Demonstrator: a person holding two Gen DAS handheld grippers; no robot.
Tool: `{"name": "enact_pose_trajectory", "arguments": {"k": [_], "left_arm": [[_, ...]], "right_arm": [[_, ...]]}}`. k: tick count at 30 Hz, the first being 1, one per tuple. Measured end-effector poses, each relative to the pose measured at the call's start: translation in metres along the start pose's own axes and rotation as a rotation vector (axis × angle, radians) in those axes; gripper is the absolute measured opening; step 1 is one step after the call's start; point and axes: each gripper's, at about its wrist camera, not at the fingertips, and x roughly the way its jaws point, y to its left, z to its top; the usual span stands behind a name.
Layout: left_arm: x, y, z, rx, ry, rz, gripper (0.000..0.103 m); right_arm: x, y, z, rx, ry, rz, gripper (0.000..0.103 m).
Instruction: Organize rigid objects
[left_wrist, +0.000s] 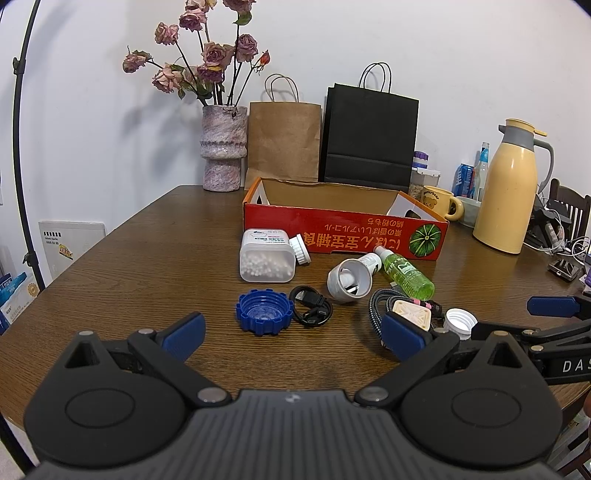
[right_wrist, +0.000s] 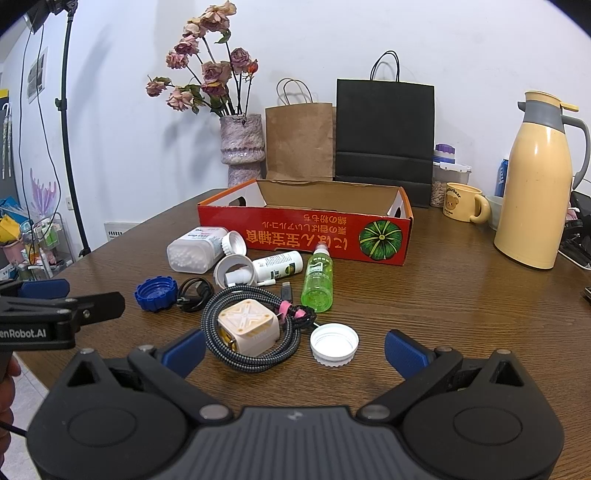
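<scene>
Nearest the lens, the left gripper (left_wrist: 291, 332) is hovering low over the wooden tabletop (left_wrist: 147, 280), its blue-padded jaws spread wide and holding nothing. The right gripper (right_wrist: 293, 349) is hanging just beside it at the same height, jaws likewise wide apart and empty; each gripper is showing at the edge of the other's view.

The clutter is lying between the grippers and the red cardboard box (right_wrist: 306, 229), which is sitting open-topped and looking empty. From left to right: a clear plastic tub (right_wrist: 194, 249) of small white balls is lying on its side, with a white cap (right_wrist: 233, 243) leaning against it. In front, a ridged blue cap (right_wrist: 155, 293) is resting mouth up, touching a small coil of black cable (right_wrist: 194, 293). A white spray bottle (right_wrist: 277, 267) is lying flat, its loose white cover (right_wrist: 231, 271) at its nozzle end. A braided grey cable (right_wrist: 236, 332) is looping around a cream cube charger (right_wrist: 247, 326), tied with a pink strap. A green translucent bottle (right_wrist: 317, 282) is lying with its cap toward the box. A white screw cap (right_wrist: 334, 344) is sitting mouth up, closest to the right gripper.

Behind the box, a vase (right_wrist: 242, 147) of dried roses, a brown bag (right_wrist: 299, 140) and a black bag (right_wrist: 384, 136) are standing against the wall. At far right, a yellow mug (right_wrist: 461, 201) and a yellow flask (right_wrist: 535, 184) are standing well clear.
</scene>
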Motion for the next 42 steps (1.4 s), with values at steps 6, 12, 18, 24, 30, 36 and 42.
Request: {"name": "enact_pose_trajectory", "arguments": {"k": [6, 12, 18, 24, 30, 36, 42], "left_arm": [[0.0, 0.0, 0.0, 0.0, 0.0, 0.0, 0.103], [0.0, 0.001, 0.0, -0.001, 0.001, 0.001, 0.103], [0.007, 0.003, 0.0, -0.006, 0.013, 0.013, 0.103], [0.017, 0.003, 0.003, -0.01, 0.031, 0.031, 0.103], [0.03, 0.007, 0.008, -0.011, 0.047, 0.06, 0.103], [0.04, 0.014, 0.012, -0.013, 0.054, 0.088, 0.103], [0.052, 0.018, 0.013, -0.016, 0.079, 0.106, 0.103]], "right_arm": [[0.0, 0.0, 0.0, 0.0, 0.0, 0.0, 0.103], [0.002, 0.0, -0.001, 0.0, 0.003, -0.001, 0.103], [0.008, -0.006, -0.003, 0.001, 0.015, -0.007, 0.103], [0.023, -0.017, -0.004, 0.005, 0.043, -0.021, 0.103], [0.046, -0.028, -0.005, -0.008, 0.086, -0.038, 0.096], [0.064, -0.037, -0.004, -0.02, 0.117, -0.013, 0.075], [0.075, -0.046, -0.004, -0.004, 0.125, 0.046, 0.039]]}}
